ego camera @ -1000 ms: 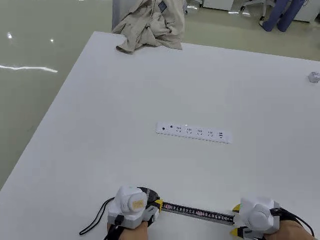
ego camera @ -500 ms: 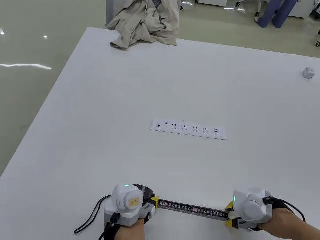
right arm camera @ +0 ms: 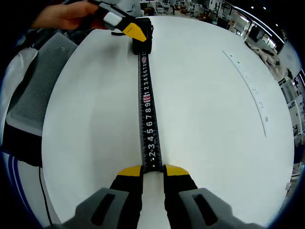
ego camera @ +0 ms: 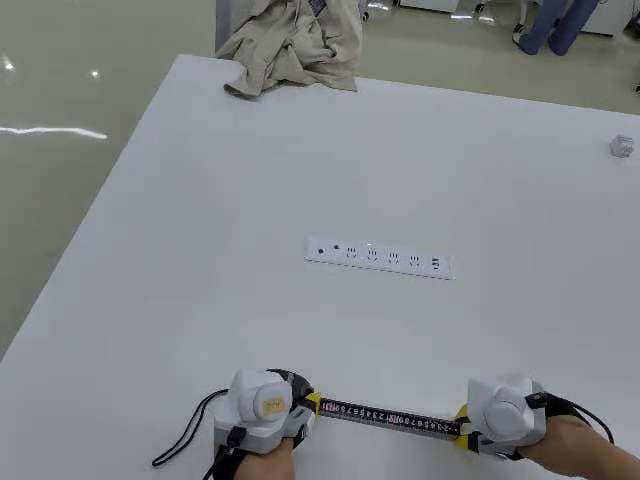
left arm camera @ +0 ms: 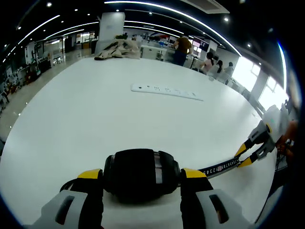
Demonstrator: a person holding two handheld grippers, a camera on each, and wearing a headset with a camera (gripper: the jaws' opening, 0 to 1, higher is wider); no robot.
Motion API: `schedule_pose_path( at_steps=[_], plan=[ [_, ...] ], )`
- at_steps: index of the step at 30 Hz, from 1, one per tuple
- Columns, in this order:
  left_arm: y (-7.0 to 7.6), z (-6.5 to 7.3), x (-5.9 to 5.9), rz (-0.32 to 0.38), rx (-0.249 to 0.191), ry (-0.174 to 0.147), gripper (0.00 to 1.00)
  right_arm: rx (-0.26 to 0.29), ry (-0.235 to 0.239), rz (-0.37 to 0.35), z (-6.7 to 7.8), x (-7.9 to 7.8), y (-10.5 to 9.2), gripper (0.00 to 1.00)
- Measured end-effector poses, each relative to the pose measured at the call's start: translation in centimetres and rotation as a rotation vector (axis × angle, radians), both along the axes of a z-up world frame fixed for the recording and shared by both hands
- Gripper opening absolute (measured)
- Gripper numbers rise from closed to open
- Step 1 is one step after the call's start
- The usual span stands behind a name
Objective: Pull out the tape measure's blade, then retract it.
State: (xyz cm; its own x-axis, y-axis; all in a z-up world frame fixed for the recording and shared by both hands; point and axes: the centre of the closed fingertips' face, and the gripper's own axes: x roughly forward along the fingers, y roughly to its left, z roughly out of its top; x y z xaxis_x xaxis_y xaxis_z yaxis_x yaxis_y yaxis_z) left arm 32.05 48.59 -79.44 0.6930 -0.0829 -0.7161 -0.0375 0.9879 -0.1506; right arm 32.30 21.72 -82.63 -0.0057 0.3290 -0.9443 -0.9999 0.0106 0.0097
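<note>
White workbench (ego camera: 200,200) stretches away over a glossy pale floor, with a crumpled beige garment (ego camera: 290,45) heaped at its far edge and a long white power strip (ego camera: 380,258) lying flat near the middle. A small crumpled clear scrap (ego camera: 622,146) sits far off to the right. At the near edge, the left gripper (left arm camera: 141,175) has its yellow-tipped jaws clamped on either side of the round black tape measure case (left arm camera: 138,164), which rests on the tabletop. A thin black cord (ego camera: 185,440) loops on the table to the left of that gripper. From the case, the black blade with white numerals (right arm camera: 146,105) runs rightward, pulled out and lying low along the surface. The right gripper (right arm camera: 152,170) has its jaws drawn narrow, pinching the blade's free end between the yellow tips. Both grippers are well apart, the blade straight between them.
</note>
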Motion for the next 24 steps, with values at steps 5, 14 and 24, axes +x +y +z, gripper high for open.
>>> schedule_pose_path(
  at_steps=[5,14,24],
  plan=[
    [0.0,-0.05,0.04,-0.002,0.008,-0.001,0.63,-0.014,-0.016,0.017,-0.02,-0.17,0.06,0.16],
    [0.0,-0.01,0.02,-0.005,0.017,-0.009,0.62,-0.008,-0.027,0.011,0.01,-0.17,-0.02,0.15],
    [0.02,0.06,-0.02,-0.01,0.028,-0.003,0.61,0.004,-0.036,-0.001,-0.02,-0.1,-0.03,0.14]
  ],
)
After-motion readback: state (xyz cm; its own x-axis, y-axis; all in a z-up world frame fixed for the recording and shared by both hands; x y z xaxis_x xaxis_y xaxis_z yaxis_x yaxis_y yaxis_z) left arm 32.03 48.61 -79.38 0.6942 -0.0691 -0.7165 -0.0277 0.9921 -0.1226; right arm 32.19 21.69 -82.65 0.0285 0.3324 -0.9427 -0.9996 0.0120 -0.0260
